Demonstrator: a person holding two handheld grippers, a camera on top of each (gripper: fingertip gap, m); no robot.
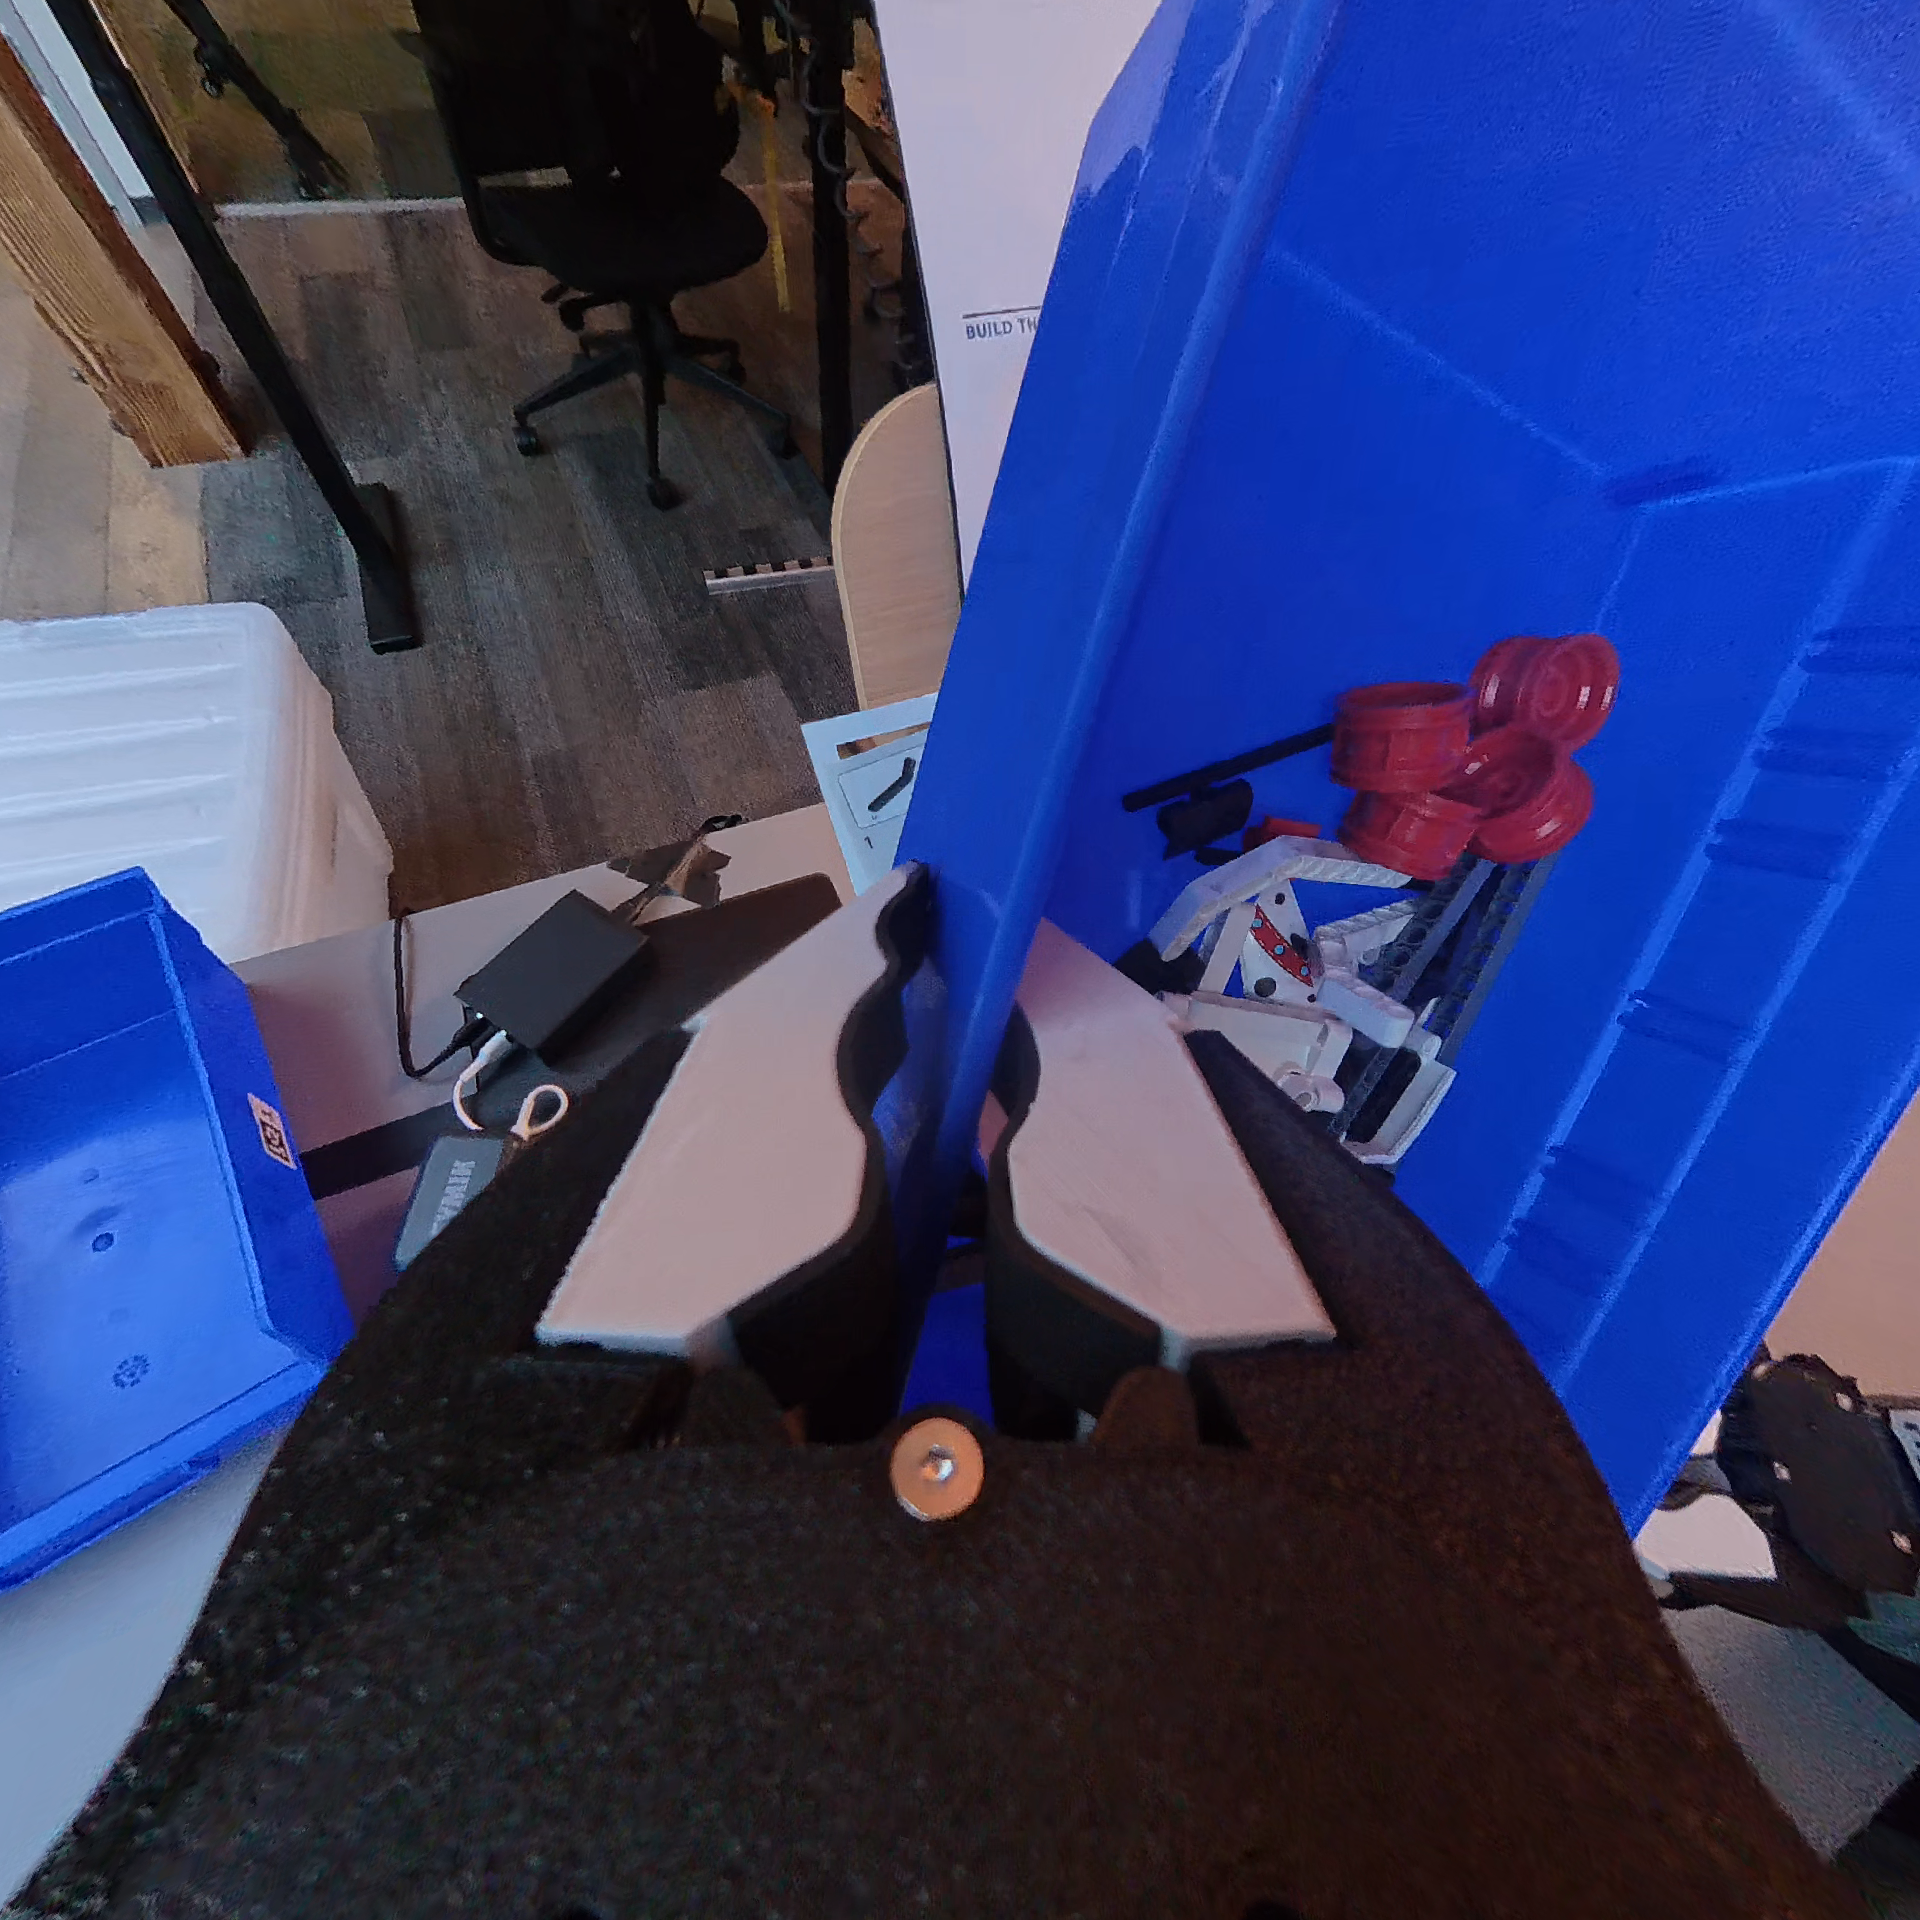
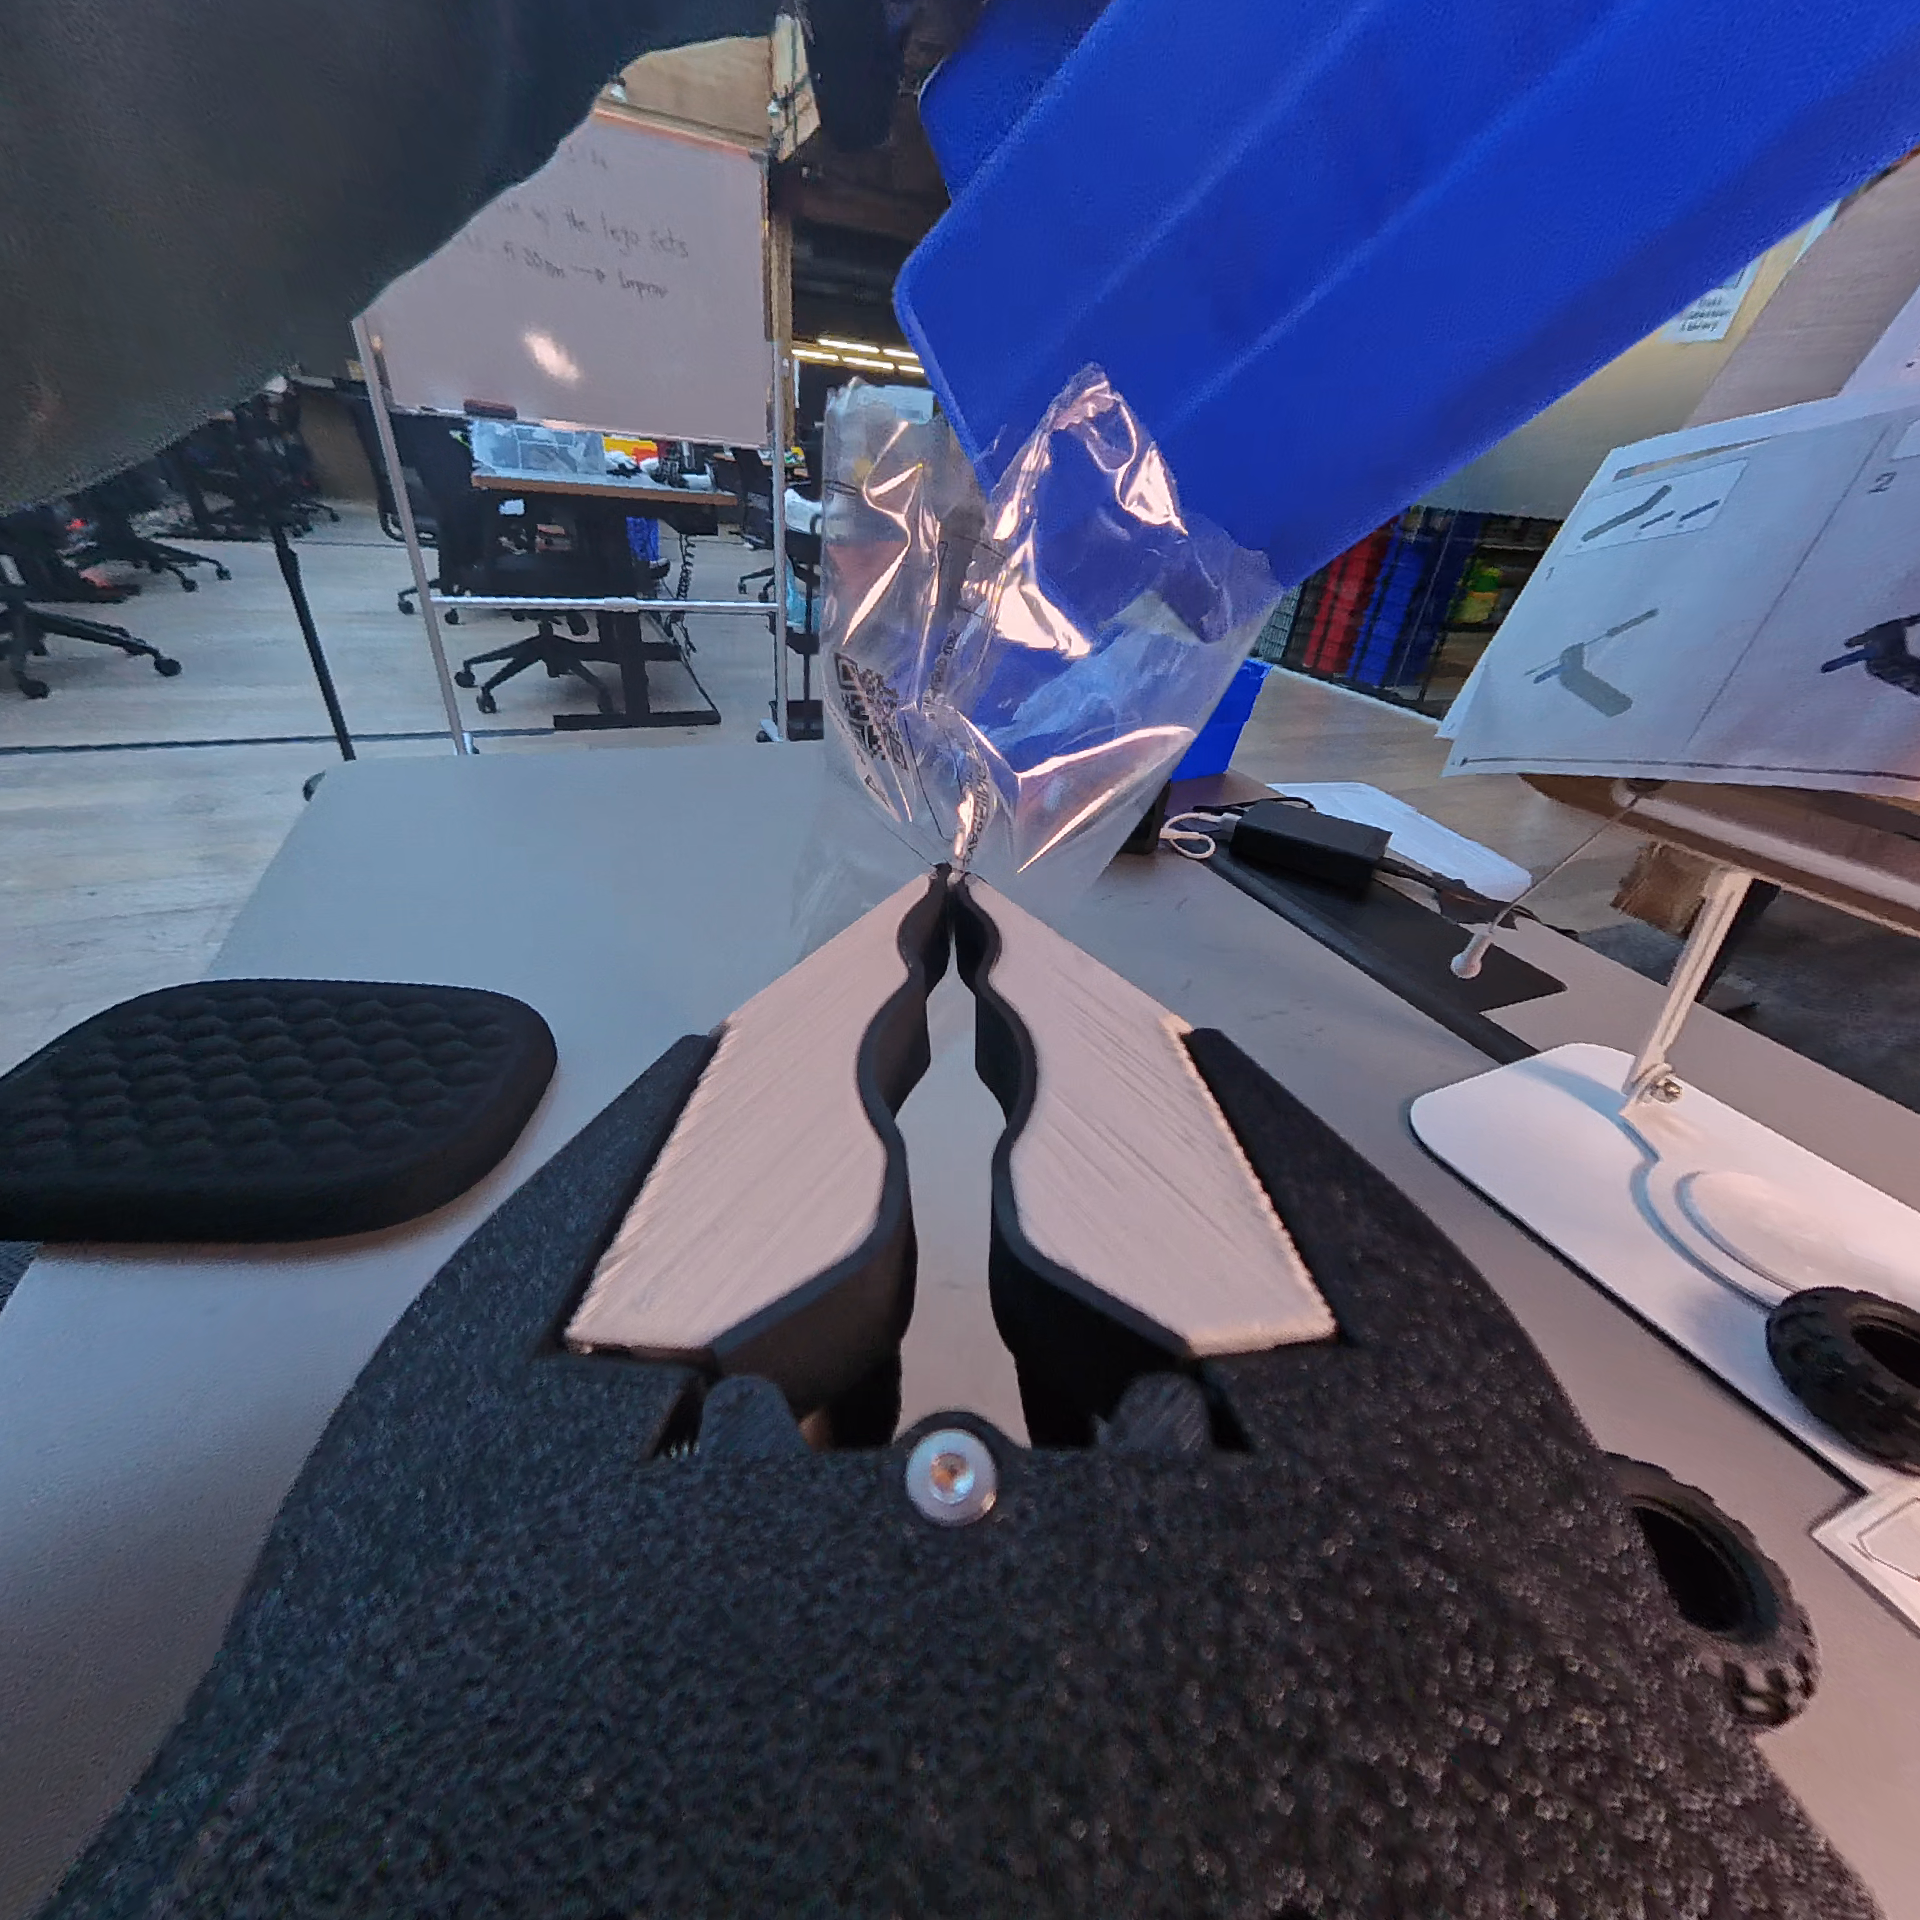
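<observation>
My left gripper [image 1: 961,935] is shut on the side wall of a blue plastic bin [image 1: 1455,436] and holds it tipped up on end. Red wheel hubs [image 1: 1475,758] and white and grey building-toy parts [image 1: 1309,987] lie piled at the bin's low end. My right gripper [image 2: 951,878] is shut on the corner of a crumpled clear plastic bag [image 2: 997,644], held up above the grey table [image 2: 582,831]. The tilted blue bin [image 2: 1403,239] hangs just above the bag's top in the right wrist view.
A second blue bin [image 1: 135,1164] sits at the left, by a black power adapter [image 1: 556,966] with cables. A black padded mat [image 2: 260,1101] lies at the left. A white stand [image 2: 1621,1153] holds instruction sheets [image 2: 1714,613]; black tyres [image 2: 1849,1361] lie near it. Office chairs and a whiteboard stand beyond. The tips of one gripper are about 30 cm away from the tips of the other.
</observation>
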